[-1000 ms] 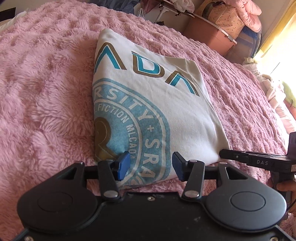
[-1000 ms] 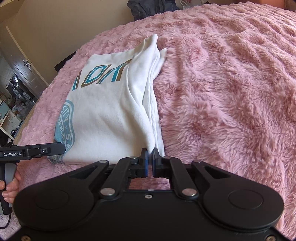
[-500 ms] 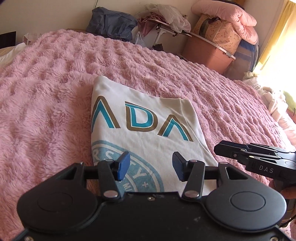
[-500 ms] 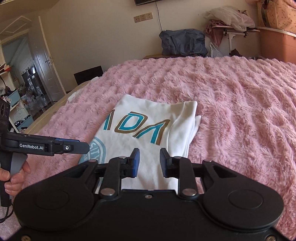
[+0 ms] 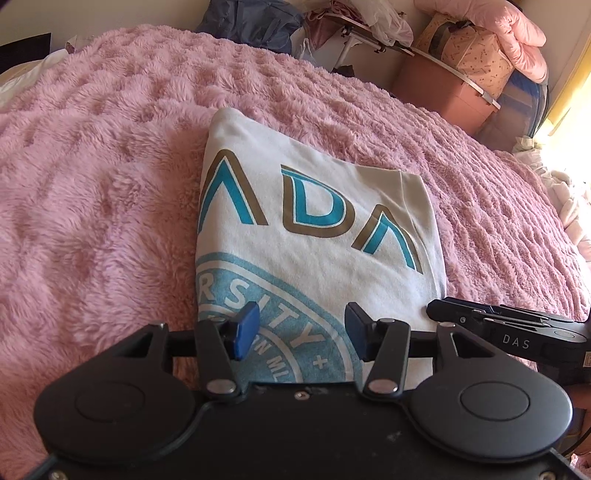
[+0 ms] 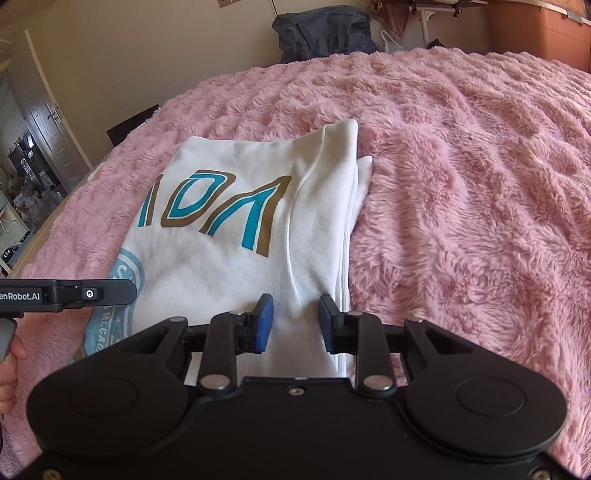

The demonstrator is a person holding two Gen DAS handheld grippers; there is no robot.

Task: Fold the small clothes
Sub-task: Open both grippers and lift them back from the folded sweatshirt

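A folded white T-shirt (image 5: 314,229) with teal and gold letters and a round teal seal lies flat on the pink fluffy blanket (image 5: 92,206). My left gripper (image 5: 301,334) hovers open above the shirt's near edge, over the seal, with nothing between its blue pads. In the right wrist view the same shirt (image 6: 229,266) shows its stacked folded edges on the right side. My right gripper (image 6: 295,321) hangs over that side with its jaws a little apart, holding nothing. Each gripper shows at the edge of the other's view: the right gripper (image 5: 443,312) and the left gripper (image 6: 125,291).
The blanket (image 6: 461,221) covers the whole bed. Beyond the far edge stand a dark blue bag (image 6: 325,33), a brown storage box (image 5: 443,92) with bundled pink bedding (image 5: 517,40) on top, and a small folding table. A door (image 6: 48,118) stands open at the left.
The right gripper was shut on the shirt's near corner and now stands open, free of it. Both grippers have drawn back and lifted, so more of the room shows.
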